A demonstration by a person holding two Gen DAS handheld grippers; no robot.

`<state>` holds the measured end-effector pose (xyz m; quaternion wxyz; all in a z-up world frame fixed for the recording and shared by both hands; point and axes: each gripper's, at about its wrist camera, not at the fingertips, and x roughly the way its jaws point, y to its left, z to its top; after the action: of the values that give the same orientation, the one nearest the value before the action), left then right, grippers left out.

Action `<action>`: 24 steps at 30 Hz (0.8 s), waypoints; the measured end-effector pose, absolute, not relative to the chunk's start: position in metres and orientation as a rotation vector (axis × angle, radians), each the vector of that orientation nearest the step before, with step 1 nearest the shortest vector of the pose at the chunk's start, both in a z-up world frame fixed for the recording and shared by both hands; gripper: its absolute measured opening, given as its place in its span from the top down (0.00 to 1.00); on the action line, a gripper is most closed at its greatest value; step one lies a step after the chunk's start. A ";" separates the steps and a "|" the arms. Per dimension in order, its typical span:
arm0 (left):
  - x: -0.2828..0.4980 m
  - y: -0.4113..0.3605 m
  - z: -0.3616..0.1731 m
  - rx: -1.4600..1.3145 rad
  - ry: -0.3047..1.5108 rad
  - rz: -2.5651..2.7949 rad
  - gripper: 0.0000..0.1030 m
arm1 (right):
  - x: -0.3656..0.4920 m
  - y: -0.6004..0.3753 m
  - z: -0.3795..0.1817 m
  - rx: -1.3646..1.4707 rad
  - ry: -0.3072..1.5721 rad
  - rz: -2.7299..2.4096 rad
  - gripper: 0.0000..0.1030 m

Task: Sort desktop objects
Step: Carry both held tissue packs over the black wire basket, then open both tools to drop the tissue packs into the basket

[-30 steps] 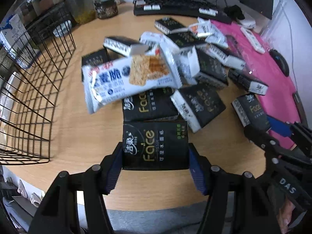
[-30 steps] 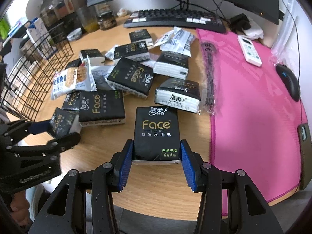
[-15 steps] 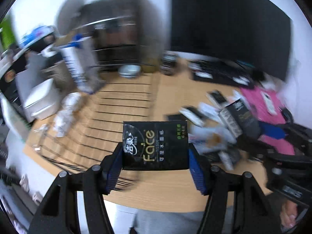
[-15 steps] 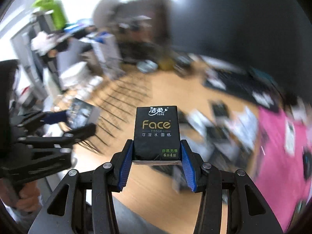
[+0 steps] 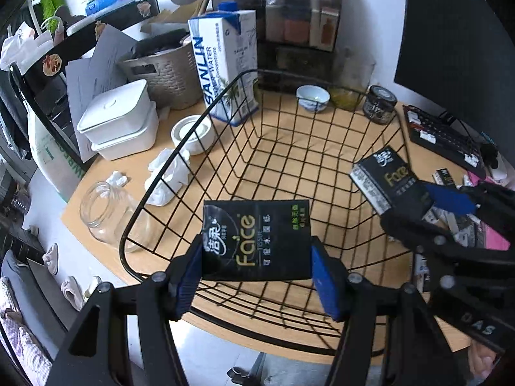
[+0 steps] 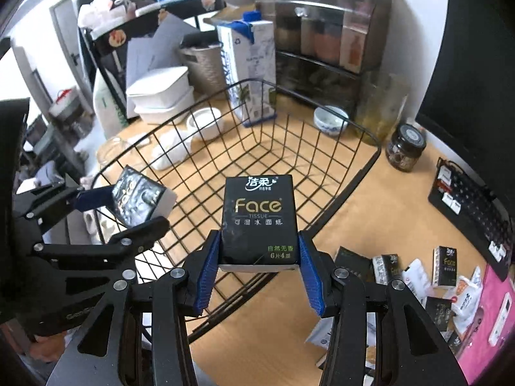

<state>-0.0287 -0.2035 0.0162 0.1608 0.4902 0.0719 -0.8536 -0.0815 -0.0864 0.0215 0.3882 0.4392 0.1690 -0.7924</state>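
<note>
My left gripper (image 5: 257, 273) is shut on a black Face tissue pack (image 5: 256, 239) and holds it above the near side of a black wire basket (image 5: 225, 87). My right gripper (image 6: 259, 273) is shut on another black Face tissue pack (image 6: 257, 218), held over the same basket (image 6: 370, 157) at its right front. Each gripper shows in the other's view: the right one with its pack (image 5: 383, 177), the left one with its pack (image 6: 138, 196). The basket looks empty inside.
A water carton (image 5: 225, 64), white lidded boxes (image 5: 119, 122), a glass jar (image 5: 103, 212), a small bowl (image 5: 312, 96) and a dark jar (image 5: 379, 104) ring the basket. More tissue and snack packs (image 6: 418, 276), a keyboard (image 6: 473, 206) and a pink mat (image 6: 495, 315) lie right.
Both grippers lifted their tissue packs off the desk pile and swung left; they now hang over the wire basket.
</note>
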 end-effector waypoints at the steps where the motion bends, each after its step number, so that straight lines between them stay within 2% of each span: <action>1: -0.029 -0.205 0.016 1.397 0.209 -2.441 0.34 | -0.081 -0.088 0.022 1.112 0.427 -2.010 0.53; 4: -0.027 -0.207 0.016 1.377 0.206 -2.445 0.34 | -0.079 -0.093 0.023 1.078 0.449 -2.032 0.52; 7: -0.026 -0.208 0.015 1.382 0.223 -2.446 0.33 | -0.079 -0.091 0.029 1.057 0.439 -2.041 0.45; 14: -0.020 -0.189 0.034 1.350 0.207 -2.493 0.33 | -0.079 -0.056 0.046 1.053 0.367 -2.062 0.45; 24: -0.025 -0.062 0.056 1.415 -0.003 -2.749 0.33 | -0.080 0.097 0.053 1.178 0.294 -2.294 0.45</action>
<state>-0.0247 -0.0617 0.0563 0.0247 0.4575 -0.0011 -0.8889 -0.0798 0.0973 0.0529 0.2697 0.4369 0.1091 -0.8511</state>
